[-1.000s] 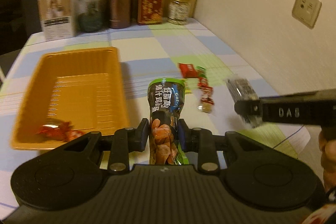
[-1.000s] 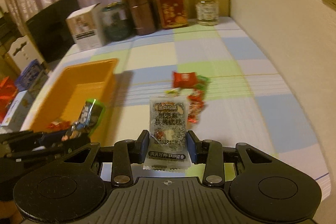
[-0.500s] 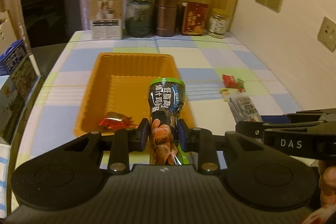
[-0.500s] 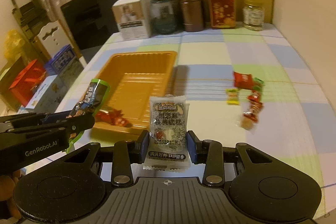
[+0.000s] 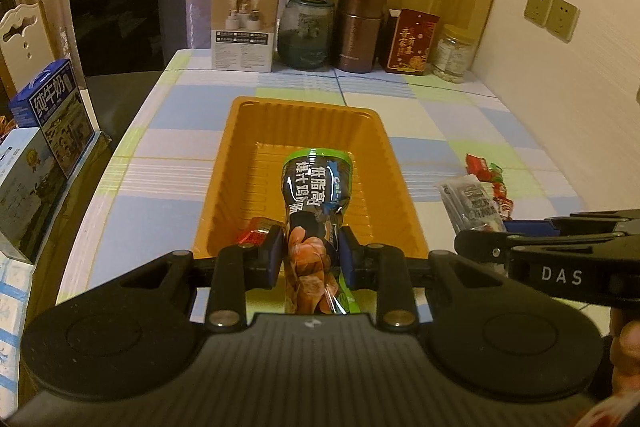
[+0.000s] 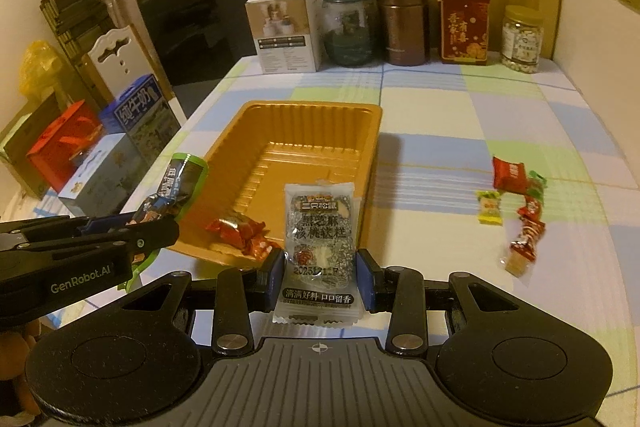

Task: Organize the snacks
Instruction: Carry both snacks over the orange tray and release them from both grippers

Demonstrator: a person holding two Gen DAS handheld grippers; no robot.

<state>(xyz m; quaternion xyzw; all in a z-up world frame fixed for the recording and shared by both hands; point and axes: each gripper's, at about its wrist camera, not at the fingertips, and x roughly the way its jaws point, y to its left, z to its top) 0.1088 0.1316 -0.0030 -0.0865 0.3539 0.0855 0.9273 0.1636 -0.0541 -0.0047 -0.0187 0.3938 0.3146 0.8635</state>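
Observation:
My left gripper [image 5: 311, 251] is shut on a dark and green snack pack [image 5: 316, 195], held above the near end of the orange tray [image 5: 236, 163]. My right gripper [image 6: 320, 267] is shut on a grey sesame-cake packet [image 6: 320, 227], at the tray's [image 6: 304, 115] near right corner. Red-wrapped candies [image 6: 240, 233] lie in the tray's near end. In the right wrist view the left gripper [image 6: 160, 227] with its green pack [image 6: 180, 183] shows at the left. The right gripper's packet [image 5: 470, 201] shows at the right of the left wrist view.
Loose candies [image 6: 516, 203] lie on the checked tablecloth right of the tray. A white box [image 5: 245, 27], a glass jar [image 5: 306, 27], a brown canister [image 5: 358, 29], a red box [image 5: 412, 43] and a clear jar [image 5: 454, 55] line the far edge. Cartons [image 5: 48, 115] stand left of the table.
Both grippers have swung left with their packets, from over the loose candies to the tray's near end. The tray now sits in the middle of both views.

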